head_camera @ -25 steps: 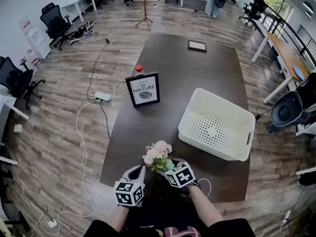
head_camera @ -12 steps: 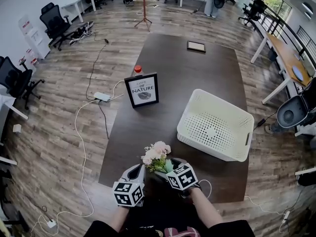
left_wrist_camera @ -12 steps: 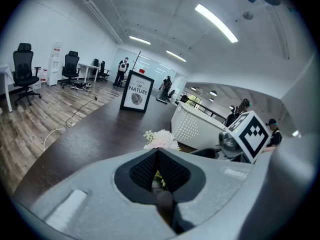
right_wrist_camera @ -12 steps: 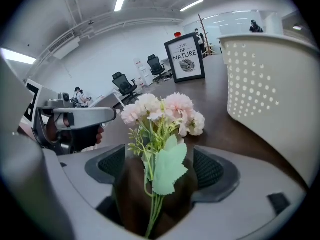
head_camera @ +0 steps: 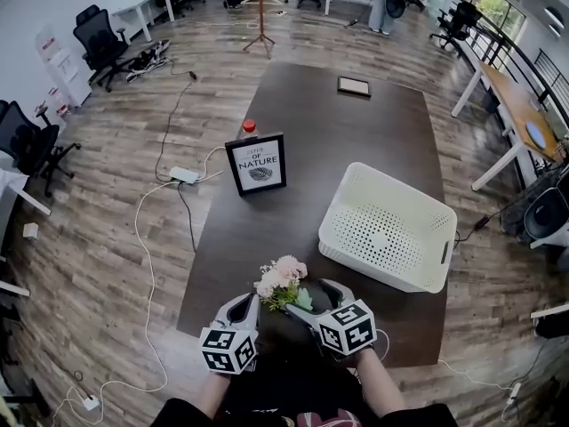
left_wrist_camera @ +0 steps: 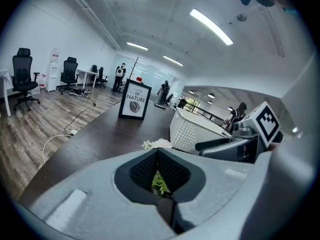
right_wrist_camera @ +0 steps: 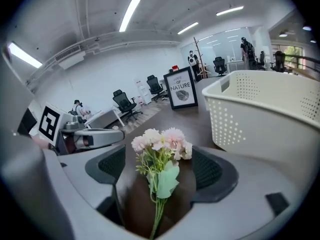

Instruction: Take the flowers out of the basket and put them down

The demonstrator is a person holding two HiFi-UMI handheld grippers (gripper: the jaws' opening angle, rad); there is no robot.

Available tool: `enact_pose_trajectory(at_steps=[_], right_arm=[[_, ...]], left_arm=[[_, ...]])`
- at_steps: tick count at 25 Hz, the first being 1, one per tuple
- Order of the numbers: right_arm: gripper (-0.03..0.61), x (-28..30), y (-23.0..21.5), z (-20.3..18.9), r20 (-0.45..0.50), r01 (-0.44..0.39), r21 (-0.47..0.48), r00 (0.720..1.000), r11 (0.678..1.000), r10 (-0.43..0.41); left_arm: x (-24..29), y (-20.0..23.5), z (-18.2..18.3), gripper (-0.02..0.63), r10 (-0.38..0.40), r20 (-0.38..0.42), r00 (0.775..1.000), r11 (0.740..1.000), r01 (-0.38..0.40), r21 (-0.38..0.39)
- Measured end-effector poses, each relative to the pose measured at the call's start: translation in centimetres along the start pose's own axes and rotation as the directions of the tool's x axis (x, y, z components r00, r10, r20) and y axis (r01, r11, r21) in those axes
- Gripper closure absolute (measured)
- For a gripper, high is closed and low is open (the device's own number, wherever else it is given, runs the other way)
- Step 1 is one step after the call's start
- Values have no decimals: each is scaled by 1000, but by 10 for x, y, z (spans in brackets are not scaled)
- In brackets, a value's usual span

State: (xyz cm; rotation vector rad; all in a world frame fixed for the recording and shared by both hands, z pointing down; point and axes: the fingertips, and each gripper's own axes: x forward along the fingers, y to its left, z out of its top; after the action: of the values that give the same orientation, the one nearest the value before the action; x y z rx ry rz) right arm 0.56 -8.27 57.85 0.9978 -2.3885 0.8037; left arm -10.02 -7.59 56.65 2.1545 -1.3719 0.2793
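Observation:
A small bunch of pale pink and white flowers (head_camera: 283, 281) with green leaves lies on the dark table near its front edge. My right gripper (head_camera: 311, 299) stands open around the stems, and its pads stay apart from them. In the right gripper view the flowers (right_wrist_camera: 160, 149) lie between the wide jaws of that gripper (right_wrist_camera: 160, 170). My left gripper (head_camera: 251, 302) sits just left of the bunch, shut on nothing. In its own view the left gripper (left_wrist_camera: 157, 151) has its tips together, with white petals (left_wrist_camera: 158, 144) behind them. The white perforated basket (head_camera: 382, 238) stands to the right.
A framed "Love of Nature" sign (head_camera: 258, 161) stands mid-table with a red-capped bottle (head_camera: 250, 124) behind it. A small dark frame (head_camera: 355, 84) lies at the far end. Cables and a power strip (head_camera: 185, 173) lie on the wooden floor at the left, with office chairs around.
My right gripper has opened off the flower stems and drawn back a little toward me and to the right. The flowers stay lying on the table. The left gripper has hardly moved.

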Motion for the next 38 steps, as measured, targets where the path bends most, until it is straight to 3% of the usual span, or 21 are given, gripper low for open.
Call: enact_pose_trajectory(at_steps=[5, 15, 21, 25, 28, 38], right_arm=[[160, -26, 6, 22, 129, -19, 55, 992, 998, 12], [185, -60, 5, 25, 206, 53, 42, 977, 998, -61], [300, -68, 2, 18, 225, 96, 51, 969, 994, -105], [344, -72, -2, 14, 223, 139, 52, 964, 989, -147], [454, -75, -9, 11, 213, 184, 60, 958, 981, -192], [571, -77, -17, 3, 205, 271, 46, 939, 961, -275]], left_arm=[[1, -13, 15, 604, -31, 40, 999, 1000, 31, 7], [2, -36, 22, 604, -71, 65, 995, 996, 68, 52], [5, -45, 26, 604, -90, 74, 993, 994, 84, 71], [5, -50, 24, 604, -99, 70, 993, 992, 94, 80], [7, -54, 23, 604, -106, 68, 992, 991, 100, 85], [11, -66, 20, 604, -127, 56, 990, 988, 121, 97]])
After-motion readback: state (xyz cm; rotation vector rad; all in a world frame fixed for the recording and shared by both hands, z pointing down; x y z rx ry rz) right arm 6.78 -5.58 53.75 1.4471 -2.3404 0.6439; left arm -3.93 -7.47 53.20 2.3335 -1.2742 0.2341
